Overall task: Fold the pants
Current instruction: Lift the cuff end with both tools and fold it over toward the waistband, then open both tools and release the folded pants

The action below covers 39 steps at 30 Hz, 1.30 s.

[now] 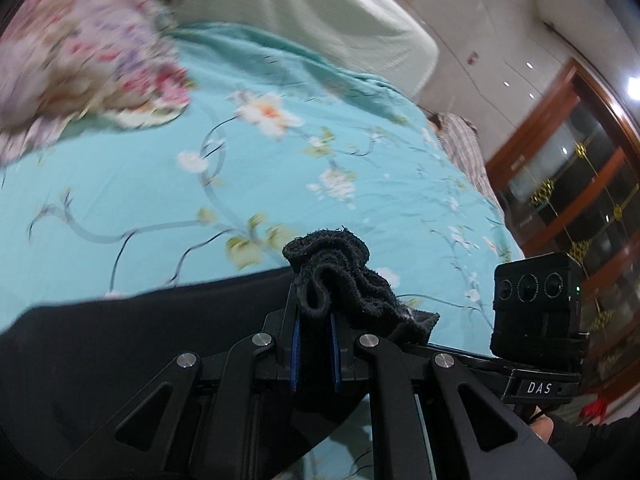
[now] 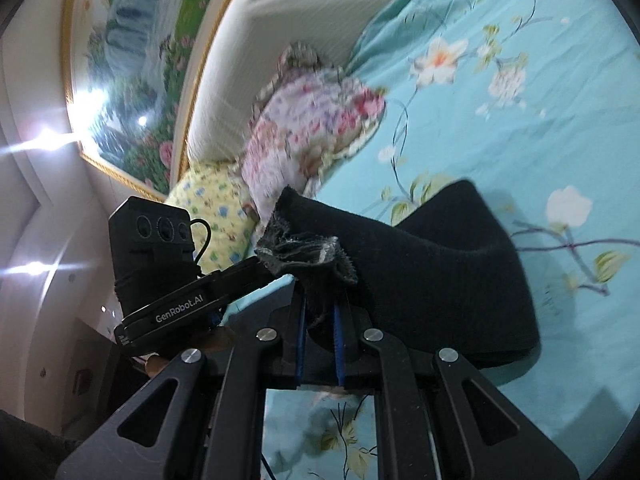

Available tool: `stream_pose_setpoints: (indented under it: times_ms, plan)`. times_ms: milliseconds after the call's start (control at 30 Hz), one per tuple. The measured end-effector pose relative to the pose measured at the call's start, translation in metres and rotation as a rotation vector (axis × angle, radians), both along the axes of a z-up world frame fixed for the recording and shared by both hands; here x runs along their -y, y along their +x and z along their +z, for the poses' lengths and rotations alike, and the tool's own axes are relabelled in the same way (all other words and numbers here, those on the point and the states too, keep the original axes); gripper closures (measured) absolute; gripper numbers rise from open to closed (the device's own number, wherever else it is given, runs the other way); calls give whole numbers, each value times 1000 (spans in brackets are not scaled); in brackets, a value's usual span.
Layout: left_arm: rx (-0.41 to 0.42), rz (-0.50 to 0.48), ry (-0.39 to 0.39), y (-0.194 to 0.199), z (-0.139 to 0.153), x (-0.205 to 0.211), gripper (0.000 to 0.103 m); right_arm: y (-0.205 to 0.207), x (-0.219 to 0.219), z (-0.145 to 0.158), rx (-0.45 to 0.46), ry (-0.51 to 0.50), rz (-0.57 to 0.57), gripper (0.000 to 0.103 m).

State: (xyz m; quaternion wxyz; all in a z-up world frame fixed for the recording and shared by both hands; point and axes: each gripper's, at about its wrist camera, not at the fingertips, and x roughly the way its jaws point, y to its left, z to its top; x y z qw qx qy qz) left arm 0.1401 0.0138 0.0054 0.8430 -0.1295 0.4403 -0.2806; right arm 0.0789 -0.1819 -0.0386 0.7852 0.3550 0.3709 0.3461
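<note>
Black pants hang from both grippers above a turquoise flowered bed sheet. My left gripper is shut on a bunched black edge of the pants, and the cloth runs off to the left. My right gripper is shut on another bunched edge with a grey inner side. From there the pants drape in a loop to the right, over the sheet.
A floral pillow lies at the bed's head and also shows in the right wrist view, beside a yellow pillow. A white headboard and a framed painting stand behind. A wooden cabinet stands past the bed's right edge.
</note>
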Motion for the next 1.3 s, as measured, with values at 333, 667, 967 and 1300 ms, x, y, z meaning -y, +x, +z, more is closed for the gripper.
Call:
stream_pose_setpoints:
  times_ms: [333, 667, 967, 1300]
  plan:
    - [-76, 88, -18, -8, -39, -36, 94, 7, -37, -25, -50, -110, 64, 87]
    - [-108, 217, -42, -35, -45, -70, 87, 4, -52, -25, -63, -199, 95, 75]
    - [-104, 368, -73, -71, -34, -112, 80, -5, -70, -11, -10, -261, 121, 59]
    - [-105, 538, -116, -115, -29, -157, 71, -11, -90, 3, 31, -282, 157, 55]
